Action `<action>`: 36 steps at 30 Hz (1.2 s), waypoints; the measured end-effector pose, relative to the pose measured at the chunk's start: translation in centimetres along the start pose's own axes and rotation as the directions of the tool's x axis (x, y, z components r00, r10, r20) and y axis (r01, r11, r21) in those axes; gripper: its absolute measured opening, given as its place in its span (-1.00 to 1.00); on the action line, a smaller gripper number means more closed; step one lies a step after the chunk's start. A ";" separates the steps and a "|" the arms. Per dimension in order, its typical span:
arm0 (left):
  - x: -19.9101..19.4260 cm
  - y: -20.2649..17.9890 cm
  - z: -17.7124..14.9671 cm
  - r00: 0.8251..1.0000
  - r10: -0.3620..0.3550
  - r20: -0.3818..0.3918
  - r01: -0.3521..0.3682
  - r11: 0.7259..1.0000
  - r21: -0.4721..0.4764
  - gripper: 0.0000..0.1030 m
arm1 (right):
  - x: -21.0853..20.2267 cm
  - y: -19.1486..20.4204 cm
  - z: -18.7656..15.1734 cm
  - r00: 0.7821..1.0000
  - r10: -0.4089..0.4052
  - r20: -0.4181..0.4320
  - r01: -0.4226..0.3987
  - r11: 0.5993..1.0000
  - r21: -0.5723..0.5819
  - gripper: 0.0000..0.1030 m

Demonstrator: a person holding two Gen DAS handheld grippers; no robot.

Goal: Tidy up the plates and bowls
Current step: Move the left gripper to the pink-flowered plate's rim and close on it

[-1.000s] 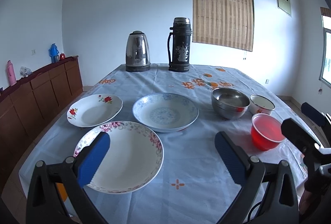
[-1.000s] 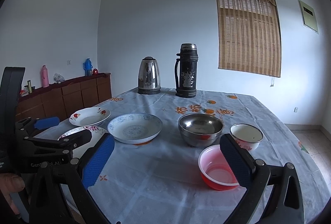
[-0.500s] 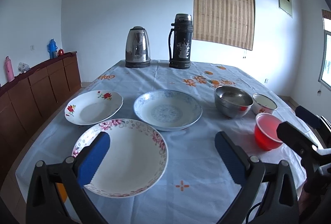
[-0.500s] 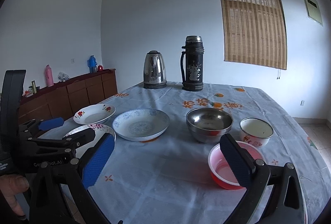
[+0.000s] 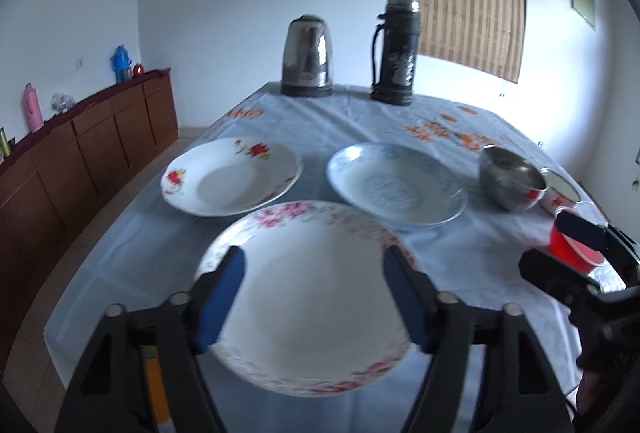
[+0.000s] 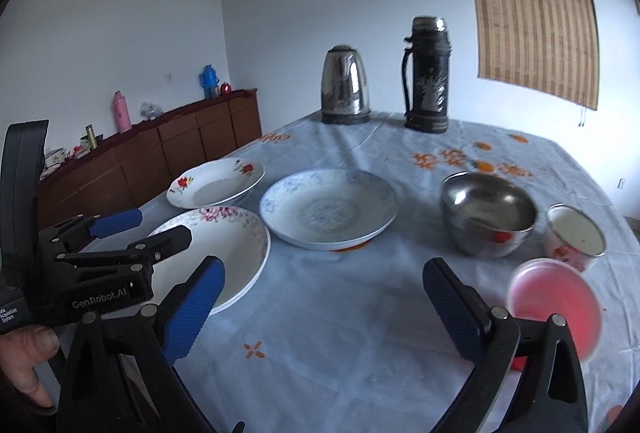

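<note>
Left tool (image 5: pixel 316 297) over pink-flowered plate (image 5: pixel 308 297) at near counter (image 5: pixel 140 245) edge, jaws just narrowing, pads clear of plate, nothing grasped. Right tool (image 6: pixel 324 297) spread wide, empty, jaws just easing inward, above bare cloth; red bowl (image 6: pixel 554 305) just beside right finger.
</note>
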State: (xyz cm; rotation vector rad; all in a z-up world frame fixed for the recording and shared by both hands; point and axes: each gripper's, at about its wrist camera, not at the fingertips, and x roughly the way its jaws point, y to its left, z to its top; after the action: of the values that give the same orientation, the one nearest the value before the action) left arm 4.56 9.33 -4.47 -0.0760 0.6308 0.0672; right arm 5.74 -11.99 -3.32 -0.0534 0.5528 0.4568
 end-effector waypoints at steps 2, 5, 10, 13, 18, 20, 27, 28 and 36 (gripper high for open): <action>0.6 1.2 -0.1 1.000 0.016 -0.025 -0.016 1.000 -0.010 0.03 | 1.4 0.4 0.2 0.999 0.027 -0.040 -0.027 1.000 0.001 0.69; 1.6 2.9 -0.4 0.997 0.046 -0.064 -0.048 0.999 -0.020 -0.25 | 3.6 1.0 0.4 0.993 0.070 -0.097 -0.069 0.998 0.010 0.46; 3.2 5.0 -1.0 0.988 0.074 -0.135 -0.081 0.996 -0.043 -0.56 | 6.7 2.3 0.3 0.979 0.113 -0.167 -0.115 0.993 -0.004 0.10; 3.7 5.7 -1.3 0.987 0.036 -0.158 -0.048 0.997 -0.068 -0.68 | 8.0 2.8 0.3 0.972 0.120 -0.202 -0.123 0.992 -0.002 0.05; 4.1 5.9 -1.2 0.984 0.004 -0.180 -0.019 0.996 -0.083 -0.68 | 9.7 3.2 0.2 0.959 0.124 -0.255 -0.128 0.992 0.001 -0.14; 4.3 5.9 -1.0 0.983 -0.007 -0.183 -0.009 0.996 -0.088 -0.68 | 10.3 3.4 0.1 0.955 0.123 -0.270 -0.127 0.992 0.003 -0.15; 5.3 5.7 -0.9 0.978 -0.045 -0.205 0.027 0.995 -0.091 -0.75 | 11.4 3.6 -0.2 0.941 0.132 -0.311 -0.138 0.990 0.002 -0.50; 5.4 5.5 -1.0 0.979 -0.038 -0.202 0.022 0.996 -0.082 -0.76 | 11.4 3.7 -0.2 0.940 0.137 -0.312 -0.144 0.990 0.000 -0.52; 4.5 5.8 -0.9 0.987 -0.010 -0.161 -0.002 0.997 -0.075 -0.78 | 11.8 3.9 -0.3 0.939 0.139 -0.313 -0.149 0.989 -0.006 -0.57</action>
State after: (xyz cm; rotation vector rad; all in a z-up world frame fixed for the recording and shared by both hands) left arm 7.20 15.23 -8.15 -0.1563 0.7899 0.0815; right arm 12.80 -3.79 -9.38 -0.1150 0.8656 0.6047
